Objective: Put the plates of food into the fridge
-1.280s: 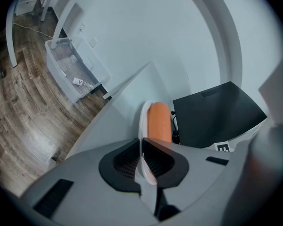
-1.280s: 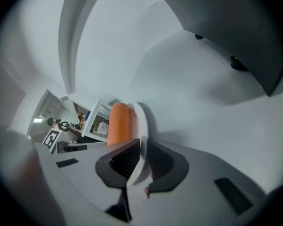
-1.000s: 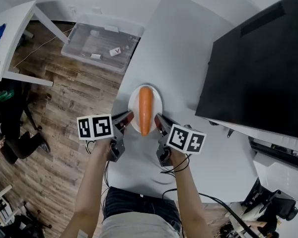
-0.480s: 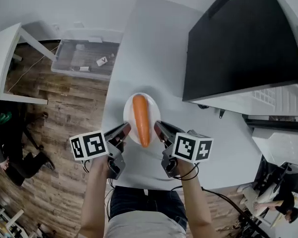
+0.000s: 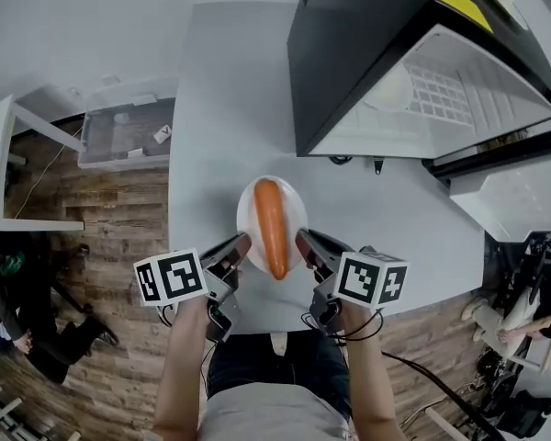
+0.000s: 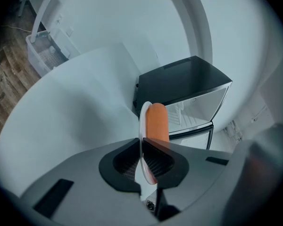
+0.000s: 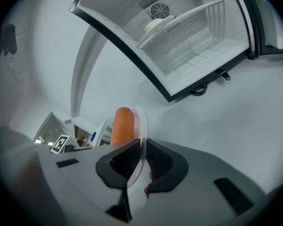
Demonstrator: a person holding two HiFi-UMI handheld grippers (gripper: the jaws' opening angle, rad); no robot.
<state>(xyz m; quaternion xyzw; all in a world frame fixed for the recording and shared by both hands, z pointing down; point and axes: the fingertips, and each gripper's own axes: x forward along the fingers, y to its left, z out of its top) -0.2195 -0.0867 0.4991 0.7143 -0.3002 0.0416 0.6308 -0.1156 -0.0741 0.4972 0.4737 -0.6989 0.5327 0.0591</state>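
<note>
Head view: a white plate (image 5: 292,202) carrying an orange carrot (image 5: 272,228) sits between the two grippers, over the near edge of the white table (image 5: 211,99). The left gripper (image 5: 233,249) meets the plate's left rim and the right gripper (image 5: 309,244) its right rim. The black fridge (image 5: 367,53) stands beyond with its door open.

Left gripper view: the jaws are nearly together, clamped on the plate's thin rim, which runs edge-on up between the pads. The carrot lies just past the jaw tips, to their right.

Right gripper view: the jaws pinch the opposite rim with only a narrow gap. The carrot shows left of the rim, and the fridge's white interior is above.
</note>
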